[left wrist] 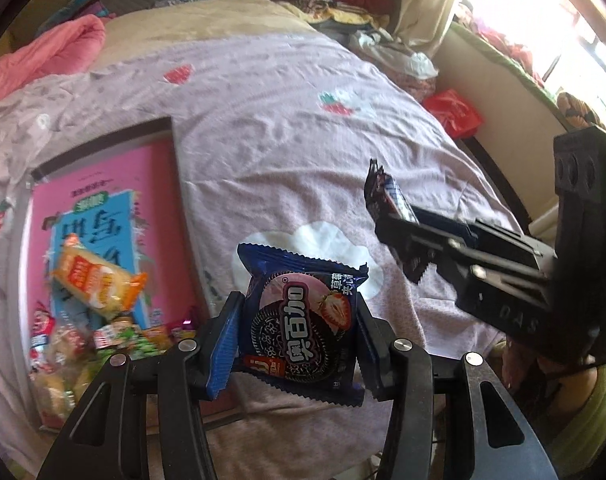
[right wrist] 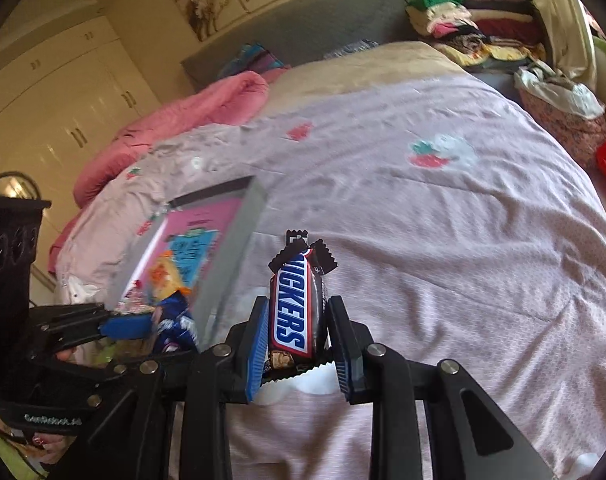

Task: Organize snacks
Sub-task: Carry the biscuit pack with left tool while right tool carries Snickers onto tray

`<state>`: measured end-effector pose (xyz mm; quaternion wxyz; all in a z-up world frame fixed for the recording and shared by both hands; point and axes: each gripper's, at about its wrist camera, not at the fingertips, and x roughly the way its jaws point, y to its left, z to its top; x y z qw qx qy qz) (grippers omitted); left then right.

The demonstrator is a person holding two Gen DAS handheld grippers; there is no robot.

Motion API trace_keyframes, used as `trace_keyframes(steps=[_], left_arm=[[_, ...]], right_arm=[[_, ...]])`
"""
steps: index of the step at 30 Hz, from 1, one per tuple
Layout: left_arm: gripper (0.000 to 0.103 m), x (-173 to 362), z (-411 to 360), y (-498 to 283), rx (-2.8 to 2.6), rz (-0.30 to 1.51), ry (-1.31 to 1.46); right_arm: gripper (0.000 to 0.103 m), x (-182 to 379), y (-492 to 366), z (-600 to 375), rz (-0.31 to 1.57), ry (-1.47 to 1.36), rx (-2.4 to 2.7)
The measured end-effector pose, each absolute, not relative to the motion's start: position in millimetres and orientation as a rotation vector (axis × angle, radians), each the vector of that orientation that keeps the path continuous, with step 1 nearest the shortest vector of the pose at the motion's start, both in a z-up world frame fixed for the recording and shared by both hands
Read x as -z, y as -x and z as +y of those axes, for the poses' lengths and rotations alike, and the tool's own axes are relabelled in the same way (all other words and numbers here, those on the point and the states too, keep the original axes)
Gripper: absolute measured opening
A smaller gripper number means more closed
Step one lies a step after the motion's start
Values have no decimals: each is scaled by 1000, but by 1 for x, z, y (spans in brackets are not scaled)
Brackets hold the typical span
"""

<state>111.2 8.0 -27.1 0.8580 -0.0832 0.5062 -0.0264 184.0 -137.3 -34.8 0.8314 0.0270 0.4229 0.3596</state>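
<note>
The blue Oreo packet (left wrist: 303, 320), printed with a dark biscuit and a strawberry, is pinched between the blue pads of the left hand-held gripper (left wrist: 299, 336) and hangs above the bed, over a white cloud print (left wrist: 303, 248) near the bed's near edge. The Snickers bar (right wrist: 293, 312) stands upright in the right hand-held gripper (right wrist: 297, 340), its jaws pressed against the bar's two sides, also lifted clear of the cover.

Toward the left edge of the bed lies a shallow grey-framed tray (left wrist: 103, 140) with a pink and blue printed picture on its floor. An orange-and-yellow packet (left wrist: 97, 280) lies tilted in the middle of it, and a heap of small mixed snacks (left wrist: 103, 340) fills its near corner.

The bed is spread with a pale lilac cover (left wrist: 283, 120), wrinkled, with strawberry prints (left wrist: 337, 104) scattered across it. A pink quilt (right wrist: 175, 120) is bunched along the far left edge, and a beige blanket (right wrist: 363, 64) covers the head end before a grey headboard (right wrist: 303, 24). At the far right corner sits a stack of folded clothes (right wrist: 471, 12), with a floral bag (right wrist: 563, 116) beside the bed and a red plastic bag (left wrist: 455, 112) lower along the right edge. Cream wardrobe doors (right wrist: 63, 92) line the left wall; a curtain (left wrist: 427, 0) and a bright window (left wrist: 543, 20) stand on the right.
</note>
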Motion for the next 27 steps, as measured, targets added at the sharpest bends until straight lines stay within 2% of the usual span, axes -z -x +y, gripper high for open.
trace_keyframes(steps=[12,27], left_arm=[[53,2,67,-75,-66,986,224],[53,-2,127,-43,-155,941,314]], right_arm=[[30,13,-145,-83,857,-16,-844],[30,6,-106,-24,848,84,-923]])
